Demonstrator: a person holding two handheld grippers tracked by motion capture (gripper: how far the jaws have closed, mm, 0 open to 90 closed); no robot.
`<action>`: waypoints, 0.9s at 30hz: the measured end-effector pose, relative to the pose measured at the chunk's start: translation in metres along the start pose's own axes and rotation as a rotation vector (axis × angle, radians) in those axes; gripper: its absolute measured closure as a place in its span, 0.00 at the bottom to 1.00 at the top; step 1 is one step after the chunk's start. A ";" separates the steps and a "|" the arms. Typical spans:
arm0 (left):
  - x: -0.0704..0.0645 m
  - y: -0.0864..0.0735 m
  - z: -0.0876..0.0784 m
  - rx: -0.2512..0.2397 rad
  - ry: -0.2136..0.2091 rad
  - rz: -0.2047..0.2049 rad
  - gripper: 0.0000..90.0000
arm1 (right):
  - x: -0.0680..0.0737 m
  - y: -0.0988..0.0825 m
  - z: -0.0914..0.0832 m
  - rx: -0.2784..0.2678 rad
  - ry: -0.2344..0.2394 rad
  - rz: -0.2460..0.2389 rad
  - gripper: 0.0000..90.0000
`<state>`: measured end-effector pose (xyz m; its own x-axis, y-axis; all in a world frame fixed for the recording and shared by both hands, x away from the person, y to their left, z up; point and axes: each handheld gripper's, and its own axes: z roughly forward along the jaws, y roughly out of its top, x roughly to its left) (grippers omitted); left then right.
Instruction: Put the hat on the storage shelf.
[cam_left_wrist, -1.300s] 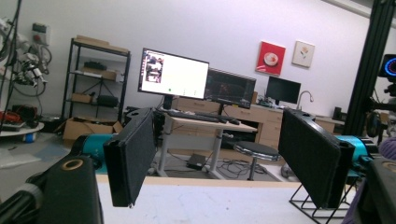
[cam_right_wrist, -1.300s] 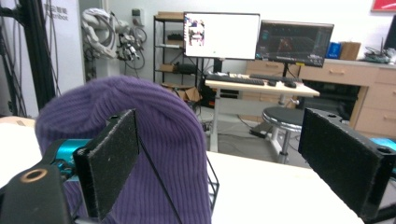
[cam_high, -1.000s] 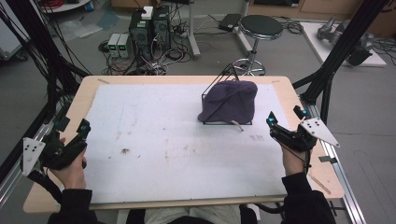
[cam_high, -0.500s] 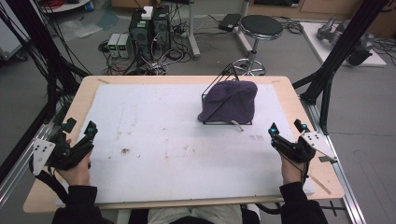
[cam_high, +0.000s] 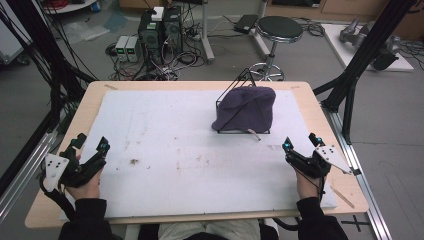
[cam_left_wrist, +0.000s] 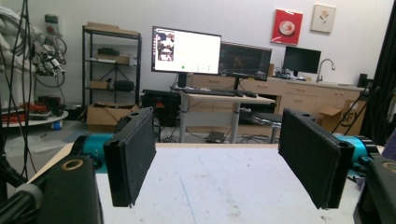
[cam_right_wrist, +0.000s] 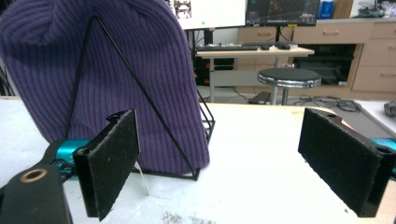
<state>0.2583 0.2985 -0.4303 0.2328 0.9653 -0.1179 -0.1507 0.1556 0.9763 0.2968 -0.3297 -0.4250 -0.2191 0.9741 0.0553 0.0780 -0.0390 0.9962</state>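
One purple knit beanie (cam_high: 246, 109) is sitting draped over one black wire stand (cam_high: 239, 95), toward the desk's far right. Two grippers: right gripper (cam_high: 300, 144) is resting near the beanie, just short of it, jaws gaping wide w/ nothing between; left gripper (cam_high: 91, 143) is lying well apart at the near-left edge, also wide open, empty. White foam sheet (cam_high: 165, 145) is covering the wooden desk (cam_high: 35, 212); one stool (cam_high: 279, 29), PC towers & cables are standing behind.
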 end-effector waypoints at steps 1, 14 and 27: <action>0.000 -0.002 0.000 -0.001 -0.006 -0.003 0.31 | 0.000 -0.002 0.000 0.006 -0.001 0.010 0.13; 0.001 -0.014 -0.008 0.034 -0.001 0.044 0.31 | -0.001 -0.017 0.002 0.086 -0.030 -0.069 0.13; -0.002 -0.016 -0.009 0.044 -0.022 0.044 0.31 | 0.006 -0.014 0.002 0.044 -0.005 -0.100 0.15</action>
<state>0.2517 0.2960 -0.4474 0.2479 0.9661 -0.0716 -0.1189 0.1037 0.9875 0.2962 -0.3233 -0.4383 -0.2227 0.9738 -0.0452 0.0990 0.0687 0.9927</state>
